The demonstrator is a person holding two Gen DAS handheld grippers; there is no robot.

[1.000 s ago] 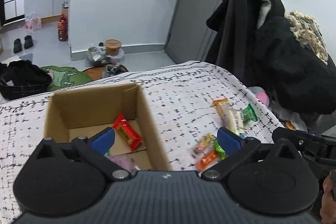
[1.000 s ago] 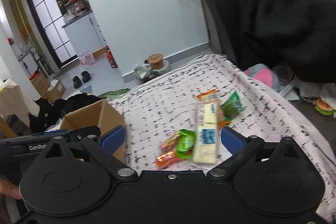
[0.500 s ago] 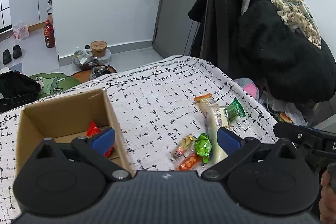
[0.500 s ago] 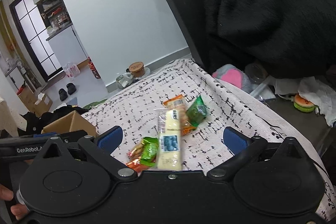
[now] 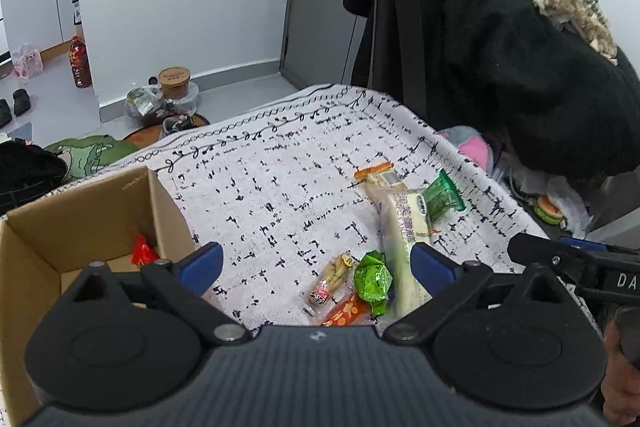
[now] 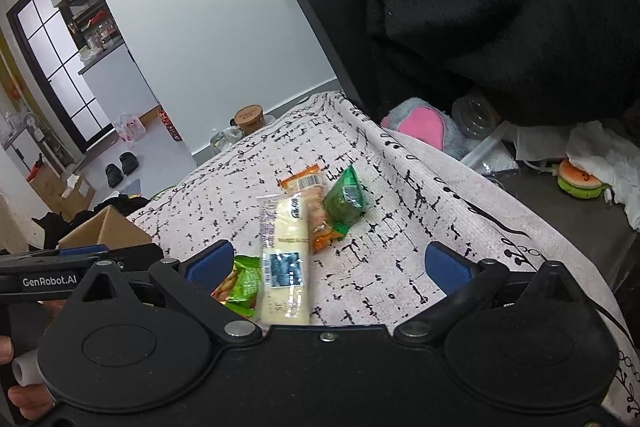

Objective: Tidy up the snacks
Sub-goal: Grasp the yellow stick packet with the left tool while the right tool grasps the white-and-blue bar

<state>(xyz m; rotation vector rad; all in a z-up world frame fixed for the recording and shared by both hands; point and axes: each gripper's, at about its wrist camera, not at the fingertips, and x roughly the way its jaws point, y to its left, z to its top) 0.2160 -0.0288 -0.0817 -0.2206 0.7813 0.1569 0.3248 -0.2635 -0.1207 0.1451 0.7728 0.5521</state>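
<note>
Several snacks lie on the patterned cloth: a long white packet (image 5: 404,227) (image 6: 285,251), a dark green packet (image 5: 442,197) (image 6: 345,201), an orange-ended packet (image 5: 374,173) (image 6: 316,211), a light green packet (image 5: 373,279) (image 6: 242,285), a small clear packet (image 5: 330,283) and an orange packet (image 5: 346,313). A cardboard box (image 5: 80,219) at the left holds a red packet (image 5: 143,254). My left gripper (image 5: 316,265) is open and empty above the small packets. My right gripper (image 6: 326,263) is open and empty over the white packet's near end.
The cloth-covered table (image 5: 280,163) drops off at the right edge. Black coats (image 5: 520,67) hang beyond it, with a pink plush (image 6: 424,125) and clutter on the floor. Bags and a tub (image 5: 174,83) sit on the floor behind the table.
My left gripper has swung right, from over the box to over the loose snacks. My right gripper has moved right and closer to the white packet. Both stay open.
</note>
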